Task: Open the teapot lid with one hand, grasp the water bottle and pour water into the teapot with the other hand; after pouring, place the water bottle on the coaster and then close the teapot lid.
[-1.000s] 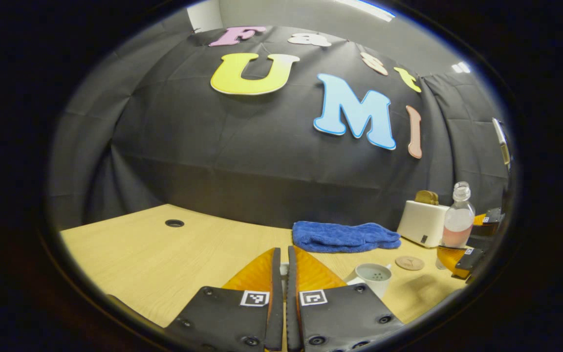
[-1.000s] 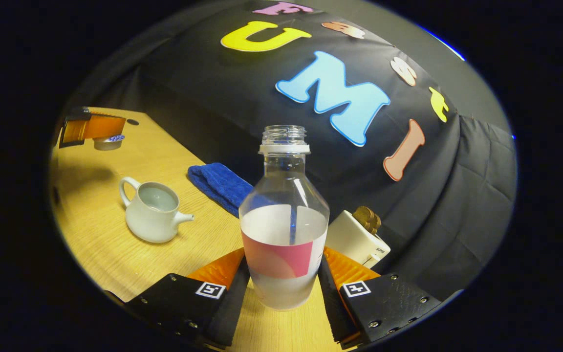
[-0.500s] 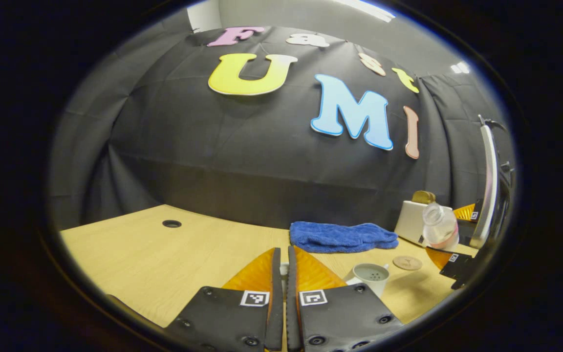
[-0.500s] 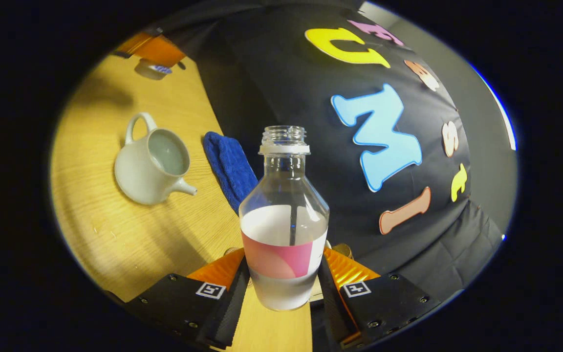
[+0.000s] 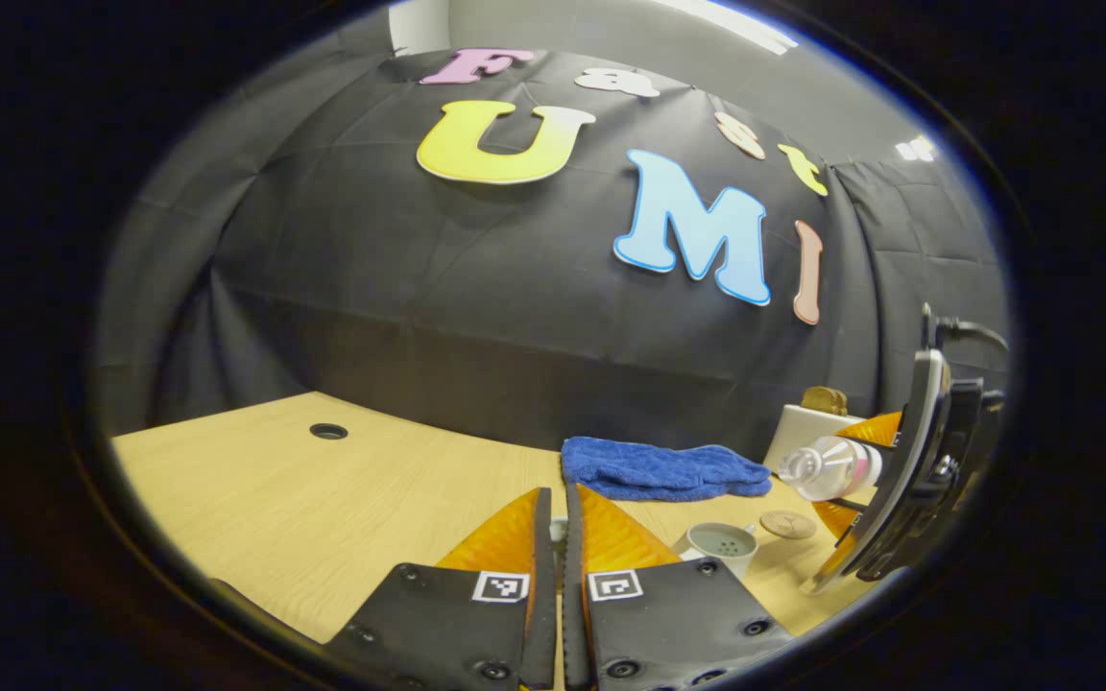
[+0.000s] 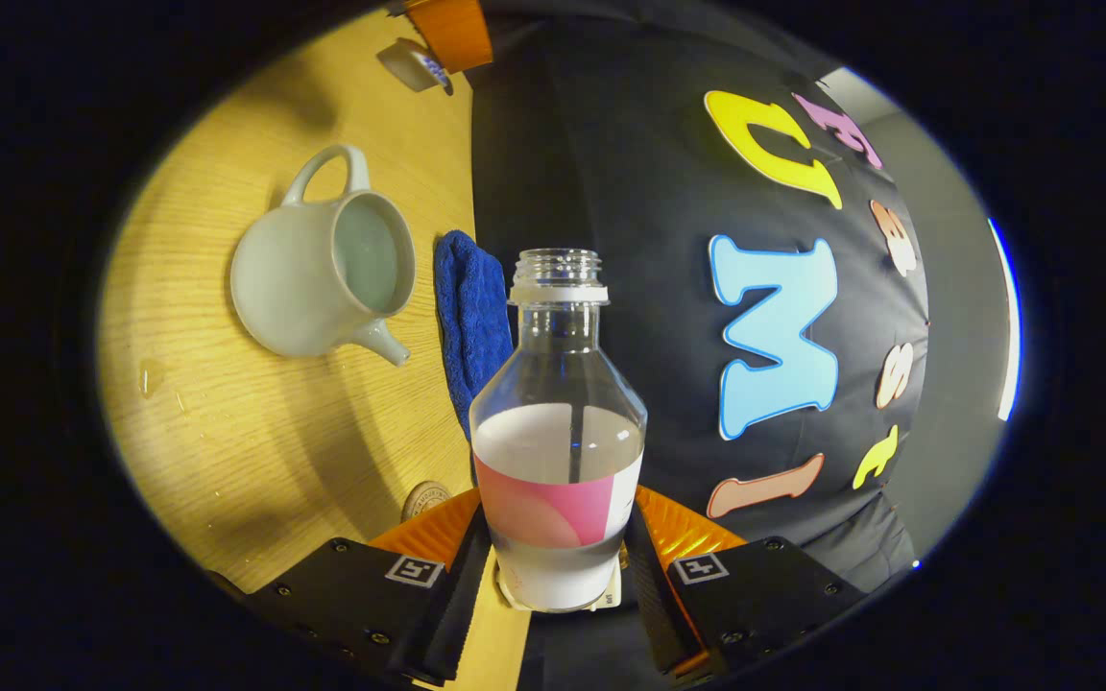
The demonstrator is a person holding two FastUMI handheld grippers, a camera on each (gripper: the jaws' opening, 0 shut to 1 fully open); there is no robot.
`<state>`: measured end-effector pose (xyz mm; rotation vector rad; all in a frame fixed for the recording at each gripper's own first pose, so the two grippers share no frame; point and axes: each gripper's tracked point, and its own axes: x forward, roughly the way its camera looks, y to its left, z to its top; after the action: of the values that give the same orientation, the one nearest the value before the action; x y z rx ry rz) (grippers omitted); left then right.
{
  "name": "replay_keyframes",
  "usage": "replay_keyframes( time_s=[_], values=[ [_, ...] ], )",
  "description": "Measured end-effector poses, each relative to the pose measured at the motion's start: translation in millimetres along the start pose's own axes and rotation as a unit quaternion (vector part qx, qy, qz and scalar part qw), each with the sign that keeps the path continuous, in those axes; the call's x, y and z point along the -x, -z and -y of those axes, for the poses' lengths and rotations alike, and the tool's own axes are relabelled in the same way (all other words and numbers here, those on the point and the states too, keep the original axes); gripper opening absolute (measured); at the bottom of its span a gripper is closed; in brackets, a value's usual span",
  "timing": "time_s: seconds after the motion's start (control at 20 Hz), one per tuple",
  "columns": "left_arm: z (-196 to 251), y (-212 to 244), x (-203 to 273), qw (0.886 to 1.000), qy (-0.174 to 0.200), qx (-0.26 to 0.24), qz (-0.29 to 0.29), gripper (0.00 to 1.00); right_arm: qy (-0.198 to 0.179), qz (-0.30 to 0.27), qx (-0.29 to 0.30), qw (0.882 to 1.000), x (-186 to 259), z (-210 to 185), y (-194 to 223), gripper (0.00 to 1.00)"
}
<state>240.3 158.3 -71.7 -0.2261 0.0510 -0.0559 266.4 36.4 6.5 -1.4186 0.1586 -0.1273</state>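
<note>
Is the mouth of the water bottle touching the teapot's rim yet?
Apart. In the left gripper view the water bottle hangs tipped on its side, its mouth above and right of the open teapot, with bare table between them.

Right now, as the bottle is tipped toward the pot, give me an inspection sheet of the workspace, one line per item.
Surface: wooden table, with a round cable hole; a small wet spot near the teapot.
Job's things: teapot open, no lid on it; water bottle uncapped, part full, tipped nearly level in the left gripper view; coaster bare, beside the teapot; lid at the left gripper's fingers.
Clutter: blue towel; white toaster with bread in it.
Grippers: right gripper shut on the water bottle; left gripper closed to a narrow gap, what it holds is mostly hidden.
Cables: one black cable on the right gripper's rig.
Surroundings: black cloth booth wall.
</note>
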Motion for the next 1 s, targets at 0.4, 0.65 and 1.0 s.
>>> replay_keyframes(
  time_s=[0.4,0.65,1.0],
  values=[
    [-6,1,0,1.000,-0.001,0.022,0.001,0.09,-0.011,0.020,0.095,0.995,-14,4,-7,0.72],
    [-7,-1,1,1.000,-0.002,0.028,0.002,0.09,0.012,0.026,0.146,0.989,-17,11,-8,0.72],
    [-8,0,0,1.000,-0.004,0.029,0.001,0.12,0.046,0.046,0.202,0.977,-19,15,-21,0.72]
  ],
)
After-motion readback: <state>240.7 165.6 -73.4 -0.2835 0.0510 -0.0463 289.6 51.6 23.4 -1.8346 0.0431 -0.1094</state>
